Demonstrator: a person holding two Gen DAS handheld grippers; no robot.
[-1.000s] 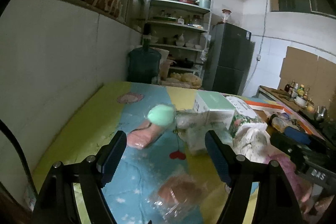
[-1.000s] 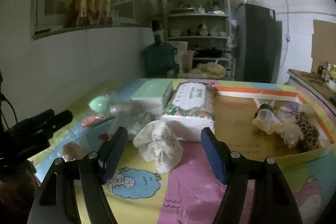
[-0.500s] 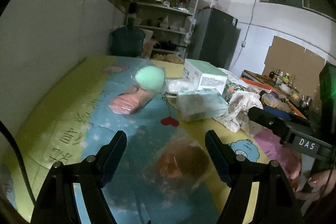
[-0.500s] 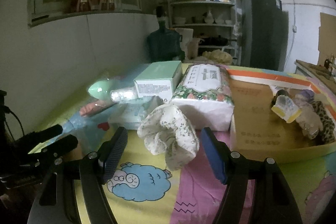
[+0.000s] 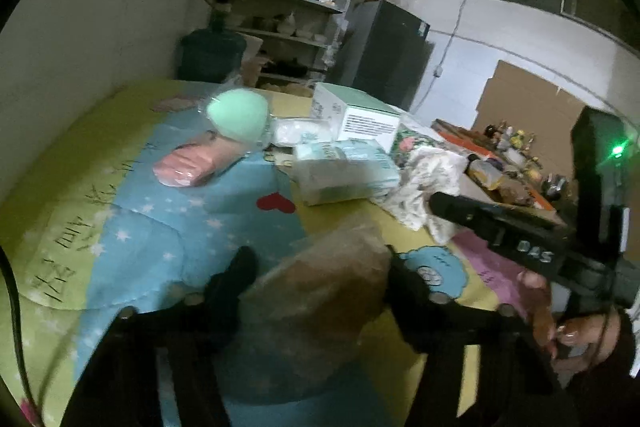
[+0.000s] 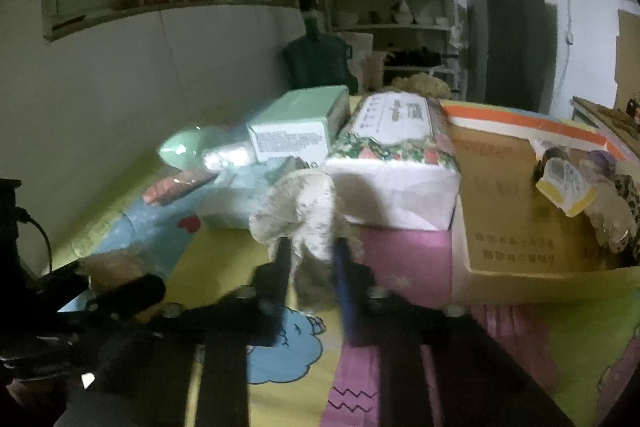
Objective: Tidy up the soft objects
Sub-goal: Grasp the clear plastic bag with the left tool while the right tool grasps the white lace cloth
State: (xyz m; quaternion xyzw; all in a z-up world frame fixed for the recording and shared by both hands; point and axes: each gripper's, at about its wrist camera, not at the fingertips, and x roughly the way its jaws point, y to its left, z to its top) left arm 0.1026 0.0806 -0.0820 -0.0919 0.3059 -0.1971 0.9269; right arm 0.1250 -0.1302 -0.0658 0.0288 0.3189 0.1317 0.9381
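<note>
two pickups under way: our left hand-held gripper (image 5: 316, 275) has just closed around a bagged brown sponge (image 5: 324, 291), the right hand-held gripper (image 6: 312, 259) onto a floral cloth (image 6: 304, 207) on the worktop (image 6: 400, 247); most soft things remain outside the cardboard box (image 6: 512, 227).

mat (image 5: 132, 227) open left, tissue packs (image 6: 396, 163) and cardboard box (image 6: 520, 227) crowd right

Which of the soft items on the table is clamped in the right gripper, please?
The white floral cloth bundle: the right gripper has just closed on it, unlike the brown bagged item between the left gripper's fingers.
</note>
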